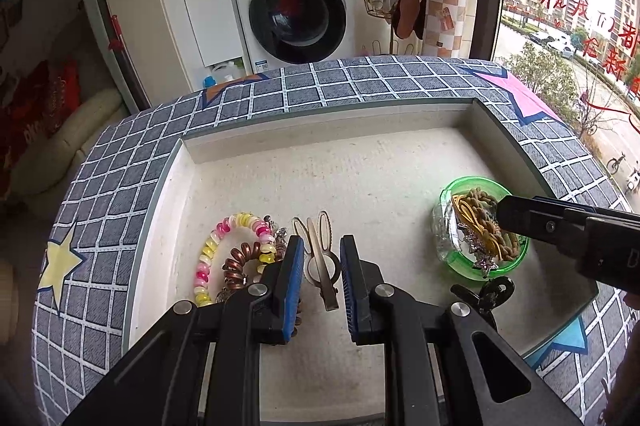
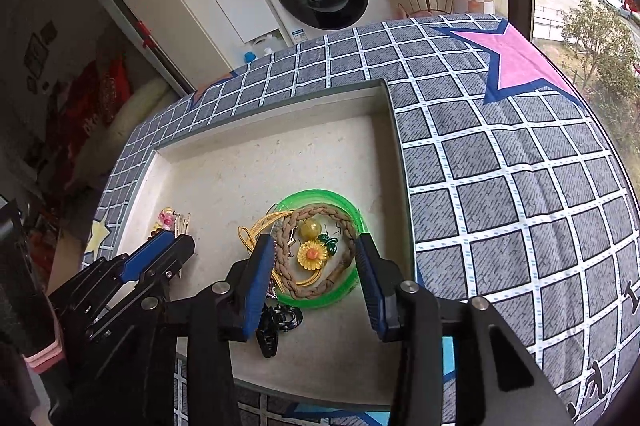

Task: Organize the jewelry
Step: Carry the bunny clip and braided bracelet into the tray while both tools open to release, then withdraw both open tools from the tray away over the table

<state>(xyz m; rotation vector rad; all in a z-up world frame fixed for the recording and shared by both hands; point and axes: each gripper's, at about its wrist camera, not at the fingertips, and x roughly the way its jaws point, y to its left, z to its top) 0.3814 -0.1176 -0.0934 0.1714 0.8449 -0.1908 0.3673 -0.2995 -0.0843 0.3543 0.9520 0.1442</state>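
A green round dish holds a braided brown band, yellow cords and a sunflower clip. My right gripper is open and empty, its jaws straddling the dish; it shows at the right in the left wrist view. My left gripper is open, jaws either side of a beige duckbill hair clip lying on the tray floor. A pink-yellow spiral bracelet and a brown spiral tie lie just left of it. A black claw clip lies before the dish.
Everything rests in a shallow white recessed tray framed by a grey checked cushion with star patches. A washing machine stands behind. A window is at the right.
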